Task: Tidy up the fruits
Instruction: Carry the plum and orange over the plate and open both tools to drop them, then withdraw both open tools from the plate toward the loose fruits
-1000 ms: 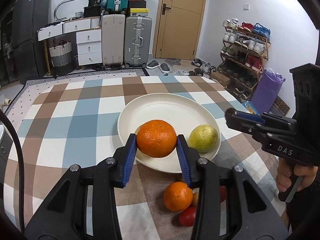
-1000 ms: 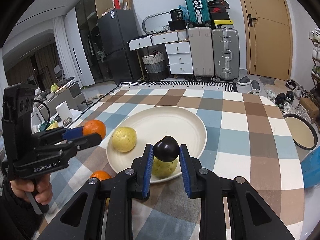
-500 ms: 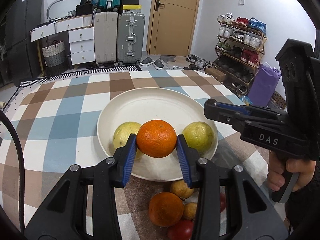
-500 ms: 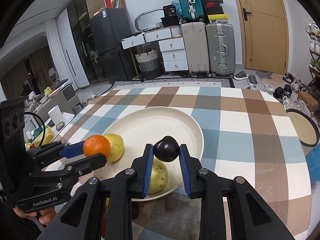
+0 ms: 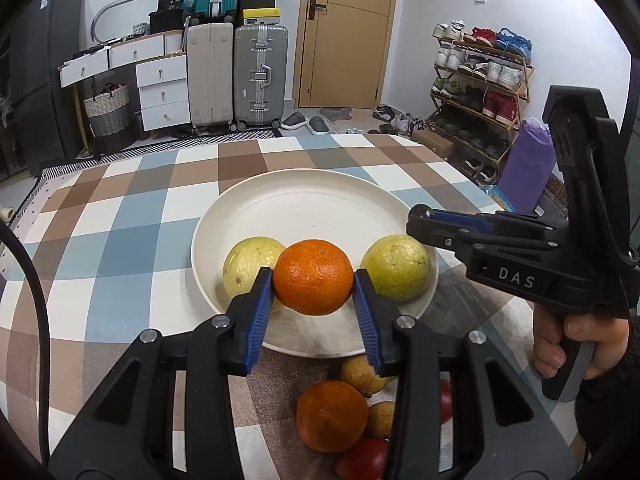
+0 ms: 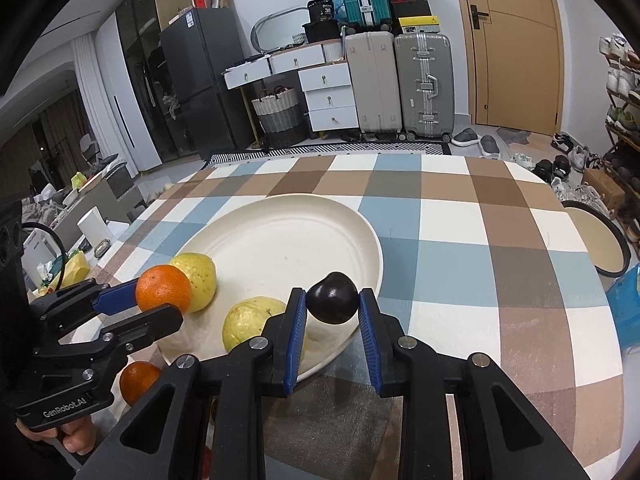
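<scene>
My left gripper (image 5: 313, 292) is shut on an orange (image 5: 313, 277) and holds it above the near rim of a cream plate (image 5: 304, 204). Two yellow-green fruits (image 5: 251, 264) (image 5: 398, 261) lie on the plate, one on each side of the orange. My right gripper (image 6: 332, 312) is shut on a dark plum (image 6: 332, 298) over the plate's right near rim (image 6: 360, 216). The right gripper also shows in the left wrist view (image 5: 424, 226), the left gripper in the right wrist view (image 6: 160, 304).
Loose fruit lies on the checked tablecloth before the plate: an orange (image 5: 331, 415), small yellow fruits (image 5: 362, 374) and red ones (image 5: 362, 460). A round dark-rimmed tray (image 6: 596, 240) sits off the table's right edge. Suitcases, drawers and a shoe rack stand beyond.
Both grippers have drawn back and down toward the plate's near edge. The orange now sits between the two yellow-green fruits. Both grips are unchanged.
</scene>
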`<state>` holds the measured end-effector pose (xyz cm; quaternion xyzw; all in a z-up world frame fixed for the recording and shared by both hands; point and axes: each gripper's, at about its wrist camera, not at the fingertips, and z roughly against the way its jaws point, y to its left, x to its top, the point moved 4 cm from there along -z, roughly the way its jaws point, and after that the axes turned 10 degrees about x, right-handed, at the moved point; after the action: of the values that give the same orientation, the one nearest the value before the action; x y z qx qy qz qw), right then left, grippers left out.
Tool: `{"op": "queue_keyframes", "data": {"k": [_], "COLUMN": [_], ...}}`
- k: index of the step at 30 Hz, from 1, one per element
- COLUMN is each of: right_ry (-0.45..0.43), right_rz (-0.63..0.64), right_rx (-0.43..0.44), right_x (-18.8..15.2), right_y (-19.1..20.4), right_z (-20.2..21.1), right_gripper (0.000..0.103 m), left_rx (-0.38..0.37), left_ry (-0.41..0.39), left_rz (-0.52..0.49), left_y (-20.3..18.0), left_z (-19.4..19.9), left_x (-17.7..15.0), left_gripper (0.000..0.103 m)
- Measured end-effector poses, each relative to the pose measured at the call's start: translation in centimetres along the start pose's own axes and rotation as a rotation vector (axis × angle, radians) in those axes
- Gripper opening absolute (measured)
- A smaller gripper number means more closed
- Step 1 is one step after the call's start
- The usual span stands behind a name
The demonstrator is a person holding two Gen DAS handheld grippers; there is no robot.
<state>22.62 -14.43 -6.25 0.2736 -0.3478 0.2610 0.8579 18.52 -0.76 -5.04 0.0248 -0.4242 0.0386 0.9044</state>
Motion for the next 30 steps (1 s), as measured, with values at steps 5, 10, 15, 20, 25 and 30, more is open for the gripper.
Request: {"op": "queue_keyframes", "data": {"k": [5,10,15,20,25,30], "right_ry": [-0.012,-0.038,-0.049,-0.074,-0.077,-0.081], "right_rz": [0.003,0.008,0.013,0.013,0.023,0.026], "right_rx": [0.0,0.0,-0.002,0.011,-0.011,-0.014], "right_x": [0.0,0.1,-0.1,0.0,-0.1,-0.3], "right_y": [0.0,0.2,0.4,0.6,0.7,0.7], "right_z": [0.0,0.6,1.1,1.6,1.7,1.9], "right_gripper": [0.036,0.045,0.066,0.087,0.098,0.102], "left_rx": [0.0,0.002,0.004,0.035,0.064,0.104], "left_ry": [0.001,0.004,-0.021,-0.048,-0.066,-0.068], "left_rz": [0.011,0.027,0.03,0.048,0.079,0.131], "left_y": [0.2,0.7,0.8,1.4,2.7,4.3], "left_z": [0.1,0.1,0.8,1.7,2.3,2.5], "left_x": [0.0,0.1,0.3,0.6,0.7,0.5], "left_gripper": [0.037,0.037,0.042,0.076,0.086,0.101]}}
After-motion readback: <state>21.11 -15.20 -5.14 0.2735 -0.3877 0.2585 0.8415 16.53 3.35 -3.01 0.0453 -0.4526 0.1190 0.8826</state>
